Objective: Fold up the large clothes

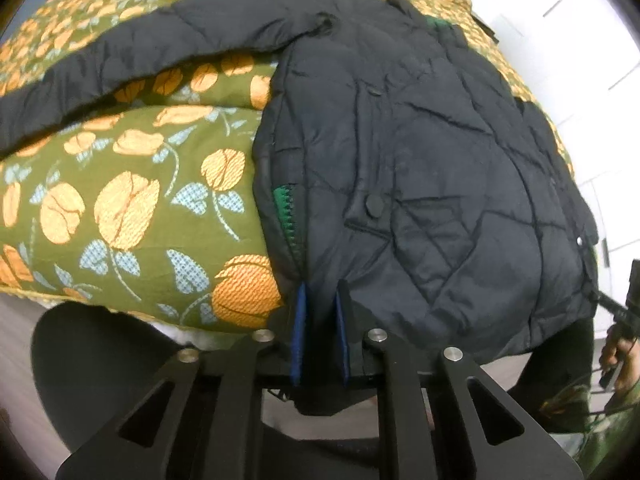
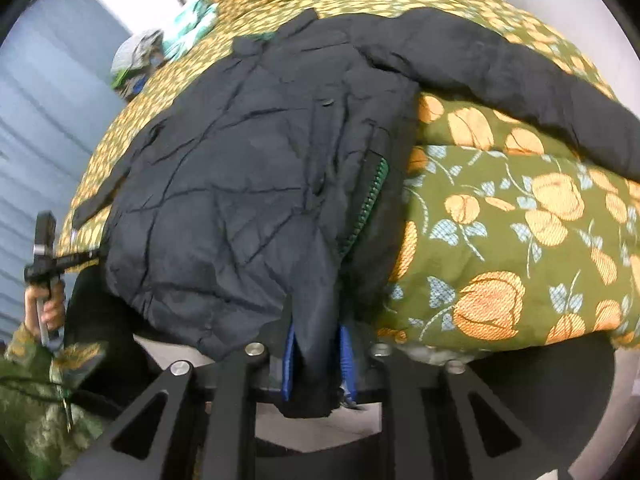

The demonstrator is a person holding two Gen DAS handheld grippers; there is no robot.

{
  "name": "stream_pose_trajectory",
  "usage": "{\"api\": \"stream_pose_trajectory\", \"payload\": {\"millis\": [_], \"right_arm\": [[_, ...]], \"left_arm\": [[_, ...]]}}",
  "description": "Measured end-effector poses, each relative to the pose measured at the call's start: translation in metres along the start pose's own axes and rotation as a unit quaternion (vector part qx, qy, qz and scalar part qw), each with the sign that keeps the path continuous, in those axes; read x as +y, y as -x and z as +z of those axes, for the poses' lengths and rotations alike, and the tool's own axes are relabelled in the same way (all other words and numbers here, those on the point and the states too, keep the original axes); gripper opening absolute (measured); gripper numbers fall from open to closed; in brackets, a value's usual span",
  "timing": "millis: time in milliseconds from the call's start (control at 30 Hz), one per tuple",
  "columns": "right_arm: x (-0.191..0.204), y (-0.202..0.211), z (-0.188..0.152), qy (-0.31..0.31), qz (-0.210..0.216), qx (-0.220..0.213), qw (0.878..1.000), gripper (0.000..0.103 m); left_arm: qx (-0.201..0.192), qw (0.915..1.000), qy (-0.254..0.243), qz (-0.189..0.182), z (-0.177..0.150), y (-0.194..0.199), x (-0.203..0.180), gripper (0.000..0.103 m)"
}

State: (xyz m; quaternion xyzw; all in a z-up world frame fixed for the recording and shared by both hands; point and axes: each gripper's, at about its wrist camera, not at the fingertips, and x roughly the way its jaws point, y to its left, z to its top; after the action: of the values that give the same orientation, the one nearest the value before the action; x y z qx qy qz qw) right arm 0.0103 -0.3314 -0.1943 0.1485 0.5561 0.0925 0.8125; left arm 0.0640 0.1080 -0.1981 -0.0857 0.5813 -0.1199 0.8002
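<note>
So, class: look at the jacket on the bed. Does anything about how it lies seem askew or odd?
Yes. The black jacket lies unevenly on the floral bedspread: one sleeve sticks straight out sideways, and green zipper teeth show where the front edge has turned open.

Each tool is built from matte black angular link arms with triangular cut-outs, joined by round silver pins, and is tipped with blue-padded fingers: the left tool point(image 1: 320, 300), the right tool point(image 2: 316, 332). A green patterned sleeve point(image 2: 36, 412) is worn, crossed by thin black cables.
</note>
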Motion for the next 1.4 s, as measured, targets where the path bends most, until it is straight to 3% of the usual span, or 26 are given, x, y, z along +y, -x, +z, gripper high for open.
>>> {"api": "stream_pose_trajectory", "payload": {"millis": [33,100,167,267,367,500,600,700,767,833,867,1000,1167,1200,1267,1333,1400], "right_arm": [[-0.001,0.005,0.0,-0.002,-0.002,-0.006,1.0,0.037],[-0.006,0.022,0.001,-0.005,-0.003,-0.027,1.0,0.044],[-0.016,0.041,0.003,-0.018,-0.016,-0.057,0.998,0.054],[-0.04,0.063,0.005,-0.053,-0.047,-0.111,0.991,0.065],[-0.063,0.07,0.012,-0.101,-0.057,-0.139,0.983,0.065],[-0.073,0.062,0.025,-0.144,-0.075,-0.148,0.976,0.065],[-0.071,0.054,0.042,-0.145,-0.062,-0.168,0.973,0.065],[-0.085,0.049,0.065,-0.169,-0.039,-0.214,0.961,0.065],[-0.115,0.036,0.079,-0.222,-0.017,-0.221,0.949,0.065],[-0.147,0.024,0.084,-0.285,-0.005,-0.224,0.932,0.065],[-0.17,0.017,0.083,-0.325,-0.003,-0.229,0.918,0.065],[-0.227,0.013,0.071,-0.422,-0.033,-0.256,0.869,0.065],[-0.276,0.023,0.066,-0.496,-0.061,-0.306,0.81,0.064],[-0.281,0.024,0.067,-0.504,-0.062,-0.311,0.803,0.062],[-0.287,0.026,0.073,-0.505,-0.085,-0.311,0.801,0.037],[-0.285,0.034,0.085,-0.48,-0.118,-0.313,0.811,0.012],[-0.266,0.055,0.102,-0.43,-0.143,-0.331,0.828,0.009]], "left_arm": [[-0.008,1.0,-0.003,0.005,-0.001,0.005,-0.002,0.021],[-0.041,0.9991,-0.009,0.01,-0.001,0.03,-0.008,0.057],[-0.086,0.996,-0.013,0.019,0.004,0.053,-0.013,0.078],[-0.133,0.9904,-0.021,0.03,0.012,0.078,-0.02,0.091],[-0.157,0.9866,-0.03,0.036,0.03,0.077,-0.037,0.093],[-0.154,0.9875,-0.008,0.035,0.049,0.056,-0.046,0.093],[-0.146,0.9892,0.009,0.001,0.05,0.053,-0.045,0.093],[-0.155,0.988,-0.003,0.005,0.045,0.057,-0.053,0.093],[-0.161,0.9866,-0.016,0.018,0.042,0.062,-0.06,0.093],[-0.17,0.9843,-0.031,0.035,0.037,0.069,-0.064,0.093],[-0.175,0.983,-0.036,0.043,0.035,0.072,-0.064,0.093],[-0.181,0.9799,-0.037,0.075,0.025,0.078,-0.053,0.095],[-0.154,0.9857,0.004,0.067,0.022,0.067,-0.036,0.095],[-0.151,0.9864,0.012,0.064,0.022,0.065,-0.035,0.095],[-0.15,0.9868,0.024,0.057,0.021,0.064,-0.034,0.095],[-0.154,0.9862,0.027,0.054,0.021,0.066,-0.037,0.095],[-0.158,0.9855,0.02,0.058,0.02,0.067,-0.039,0.095]]}}
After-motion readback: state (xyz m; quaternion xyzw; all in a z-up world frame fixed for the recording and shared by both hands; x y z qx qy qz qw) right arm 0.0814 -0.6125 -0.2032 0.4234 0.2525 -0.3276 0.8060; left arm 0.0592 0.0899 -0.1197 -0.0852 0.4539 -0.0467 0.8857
